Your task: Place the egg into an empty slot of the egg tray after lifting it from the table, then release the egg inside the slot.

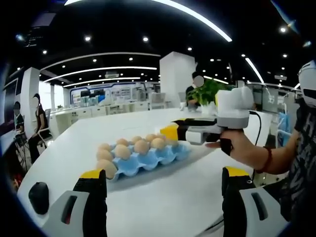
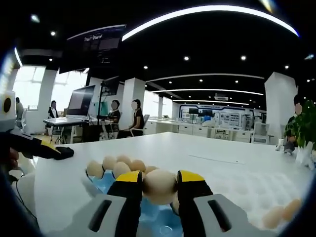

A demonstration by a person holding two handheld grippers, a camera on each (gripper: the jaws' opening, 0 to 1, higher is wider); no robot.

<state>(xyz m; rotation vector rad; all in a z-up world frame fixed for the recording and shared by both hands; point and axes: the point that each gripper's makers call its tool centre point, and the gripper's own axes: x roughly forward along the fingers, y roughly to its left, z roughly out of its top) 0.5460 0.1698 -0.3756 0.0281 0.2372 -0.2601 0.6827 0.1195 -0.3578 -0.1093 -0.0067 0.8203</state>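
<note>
The right claw (image 2: 160, 186), black with yellow tips, is clamped on a pale brown egg (image 2: 159, 186) and holds it just above the light blue moulded egg tray (image 2: 101, 185), which sits on the wide white surface (image 2: 217, 163) with several eggs already in its slots. From the left gripper view the same tray (image 1: 148, 160) lies ahead, its brown eggs in rows, and the right claw (image 1: 170, 132) reaches in over its far end, gripped by a person's hand (image 1: 237, 148). The left claw (image 1: 163, 190) hangs low over the surface with its jaws wide apart — nothing between them. A black computer mouse (image 1: 38, 196) rests near the surface's edge, and a few loose eggs (image 2: 281, 213) lie off to the side — apart from the tray.
</note>
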